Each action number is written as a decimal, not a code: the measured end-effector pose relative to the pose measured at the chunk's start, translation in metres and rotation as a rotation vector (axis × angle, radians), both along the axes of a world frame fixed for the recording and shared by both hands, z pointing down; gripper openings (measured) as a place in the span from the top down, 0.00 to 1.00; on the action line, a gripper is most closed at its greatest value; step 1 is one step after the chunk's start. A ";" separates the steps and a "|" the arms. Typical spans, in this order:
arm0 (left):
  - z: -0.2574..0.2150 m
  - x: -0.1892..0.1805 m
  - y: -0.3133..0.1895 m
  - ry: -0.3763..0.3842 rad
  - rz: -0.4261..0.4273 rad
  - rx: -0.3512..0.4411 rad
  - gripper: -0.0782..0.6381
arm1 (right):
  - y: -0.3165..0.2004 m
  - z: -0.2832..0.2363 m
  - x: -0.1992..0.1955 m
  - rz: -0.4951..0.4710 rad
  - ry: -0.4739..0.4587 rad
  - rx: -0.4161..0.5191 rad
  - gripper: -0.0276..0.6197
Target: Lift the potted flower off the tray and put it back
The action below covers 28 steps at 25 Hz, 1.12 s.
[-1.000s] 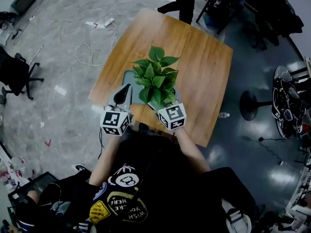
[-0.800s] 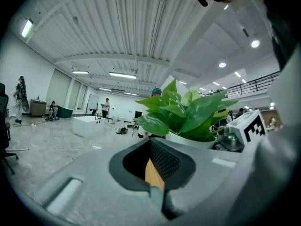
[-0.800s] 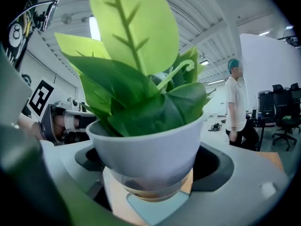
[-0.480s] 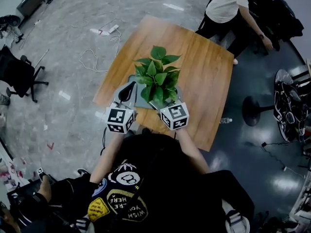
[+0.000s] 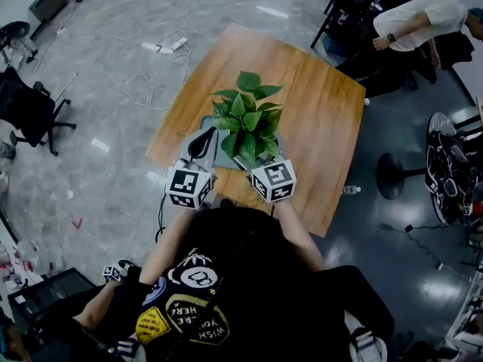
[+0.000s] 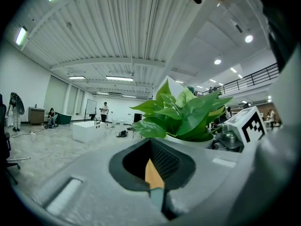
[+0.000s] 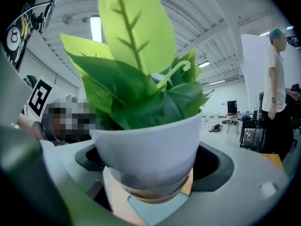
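The potted flower, green leaves in a white pot, stands at the grey tray on the wooden table. My right gripper reaches in under the leaves. In the right gripper view its jaws press both sides of the pot, and the pot's base sits just over the tray; whether they touch is unclear. My left gripper points at the tray's left part, beside the plant, shut with nothing in it. Between its fingers I see wood and the tray edge.
A person bends over by dark chairs beyond the table's far right corner. An office chair stands at the left, cables lie on the floor, and a round stool base is at the right.
Both grippers and the plant keep nearly the same places on the table. The person behind the table has walked off to the right.
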State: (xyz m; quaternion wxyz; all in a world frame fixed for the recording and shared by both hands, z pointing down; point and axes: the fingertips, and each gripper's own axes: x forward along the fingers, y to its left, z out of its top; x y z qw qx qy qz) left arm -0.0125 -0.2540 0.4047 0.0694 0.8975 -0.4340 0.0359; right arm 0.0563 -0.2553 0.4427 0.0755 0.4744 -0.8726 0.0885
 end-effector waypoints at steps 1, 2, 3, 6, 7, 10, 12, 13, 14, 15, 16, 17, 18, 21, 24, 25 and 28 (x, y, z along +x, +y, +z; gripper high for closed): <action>0.000 -0.001 0.000 0.002 -0.003 -0.002 0.89 | 0.000 0.000 0.000 -0.001 -0.001 0.001 0.14; 0.001 -0.002 0.000 0.003 -0.007 -0.005 0.89 | 0.000 0.000 0.000 -0.002 -0.003 0.002 0.14; 0.002 -0.003 0.000 0.004 -0.010 -0.008 0.89 | 0.000 0.000 0.000 -0.003 -0.005 0.002 0.14; 0.004 -0.006 -0.002 0.000 -0.015 -0.012 0.89 | -0.002 0.003 -0.002 -0.007 -0.012 -0.002 0.14; 0.006 -0.007 -0.002 -0.006 -0.016 -0.012 0.89 | -0.003 0.004 -0.003 -0.011 -0.016 -0.001 0.14; 0.017 -0.006 -0.002 -0.027 -0.022 -0.019 0.89 | -0.003 0.011 -0.003 -0.025 -0.020 0.011 0.14; 0.024 -0.004 -0.001 -0.027 -0.031 -0.028 0.89 | -0.005 0.019 -0.002 -0.034 -0.017 0.012 0.14; 0.027 -0.004 -0.001 -0.027 -0.035 -0.032 0.89 | -0.008 0.025 -0.001 -0.038 -0.015 0.010 0.14; 0.032 -0.003 -0.002 -0.028 -0.039 -0.036 0.89 | -0.012 0.031 -0.001 -0.043 -0.015 0.007 0.14; 0.039 -0.003 -0.002 -0.031 -0.042 -0.043 0.89 | -0.015 0.038 -0.001 -0.049 -0.017 0.003 0.14; 0.047 -0.002 -0.003 -0.034 -0.045 -0.051 0.89 | -0.017 0.045 0.000 -0.054 -0.019 0.000 0.14; 0.055 0.000 -0.004 -0.035 -0.047 -0.060 0.89 | -0.020 0.052 0.001 -0.059 -0.022 -0.001 0.14; 0.062 0.002 -0.006 -0.035 -0.049 -0.066 0.89 | -0.023 0.060 0.003 -0.065 -0.025 0.000 0.14; 0.090 0.004 -0.015 -0.053 -0.053 -0.080 0.89 | -0.036 0.087 0.004 -0.082 -0.047 -0.008 0.14; 0.125 -0.007 -0.026 -0.079 -0.077 -0.128 0.89 | -0.054 0.129 -0.004 -0.091 -0.054 -0.047 0.14; 0.134 -0.012 -0.029 -0.075 -0.086 -0.144 0.89 | -0.060 0.146 -0.006 -0.090 -0.050 -0.062 0.14; 0.155 -0.026 -0.037 -0.060 -0.107 -0.176 0.89 | -0.077 0.197 -0.013 -0.080 -0.030 -0.096 0.14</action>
